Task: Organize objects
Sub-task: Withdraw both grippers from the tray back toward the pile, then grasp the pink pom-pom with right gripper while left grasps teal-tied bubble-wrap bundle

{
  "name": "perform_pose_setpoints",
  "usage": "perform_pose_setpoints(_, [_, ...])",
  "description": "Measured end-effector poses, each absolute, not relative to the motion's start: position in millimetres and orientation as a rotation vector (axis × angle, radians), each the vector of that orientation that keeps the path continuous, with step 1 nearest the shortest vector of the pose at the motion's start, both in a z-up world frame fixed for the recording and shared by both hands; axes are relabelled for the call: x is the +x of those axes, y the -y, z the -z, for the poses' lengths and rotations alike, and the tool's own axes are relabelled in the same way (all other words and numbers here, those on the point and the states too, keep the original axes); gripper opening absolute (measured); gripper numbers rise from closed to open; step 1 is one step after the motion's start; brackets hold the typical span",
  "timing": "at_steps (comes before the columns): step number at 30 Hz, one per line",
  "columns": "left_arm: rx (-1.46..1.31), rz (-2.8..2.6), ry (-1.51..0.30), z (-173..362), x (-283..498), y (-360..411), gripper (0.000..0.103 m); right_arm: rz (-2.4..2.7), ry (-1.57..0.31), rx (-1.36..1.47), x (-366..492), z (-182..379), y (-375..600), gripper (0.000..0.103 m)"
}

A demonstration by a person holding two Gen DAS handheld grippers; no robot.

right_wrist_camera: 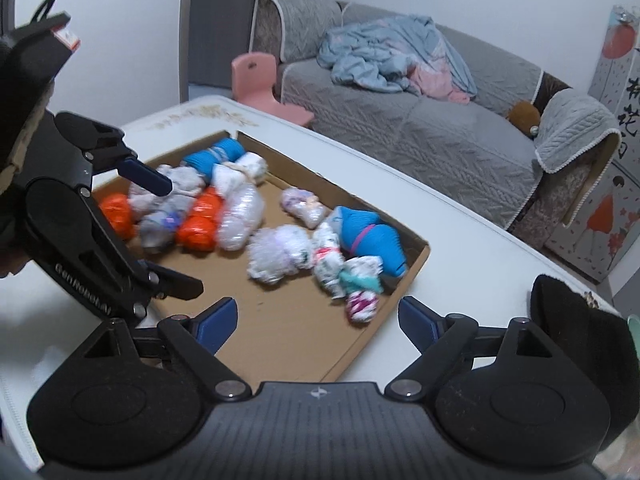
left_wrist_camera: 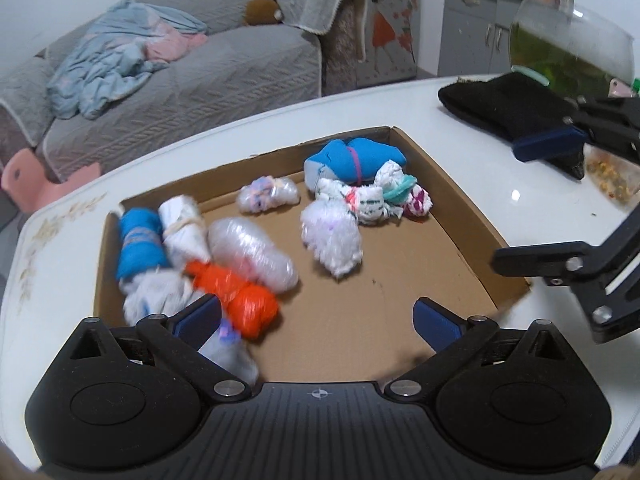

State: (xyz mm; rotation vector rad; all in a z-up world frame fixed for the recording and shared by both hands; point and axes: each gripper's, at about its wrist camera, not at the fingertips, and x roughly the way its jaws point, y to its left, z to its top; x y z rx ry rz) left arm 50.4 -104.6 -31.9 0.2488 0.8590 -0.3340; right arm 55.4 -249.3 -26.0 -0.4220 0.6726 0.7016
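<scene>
Left gripper (left_wrist_camera: 316, 320) spread, empty, over cardboard tray (left_wrist_camera: 440, 184); right gripper (right_wrist_camera: 316, 320) spread too. Orange bundle (left_wrist_camera: 236, 296) at ten o'clock: straddle its middle, close squarely.

A brown cardboard tray (left_wrist_camera: 448, 184) on the white bench (left_wrist_camera: 280, 120) holds tied bundles — one orange (left_wrist_camera: 236, 300), one bright blue (left_wrist_camera: 140, 244), one fluffy white (left_wrist_camera: 332, 236) — beside a black cloth (left_wrist_camera: 500, 108) and grey sofa (left_wrist_camera: 180, 92).

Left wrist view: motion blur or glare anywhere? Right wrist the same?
Left wrist: white bundle by the left gripper is smeared; a glare spot on the table; fisheye bends the table edge. Right wrist: bundles in the cardboard tray are soft; no glare.
</scene>
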Motion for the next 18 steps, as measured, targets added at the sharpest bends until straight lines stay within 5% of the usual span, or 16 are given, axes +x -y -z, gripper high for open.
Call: perform_pose_setpoints(18, [0.036, 0.411, -0.8, 80, -74, 72, 0.102, -0.838, -0.623, -0.304, -41, 89, 264, 0.084])
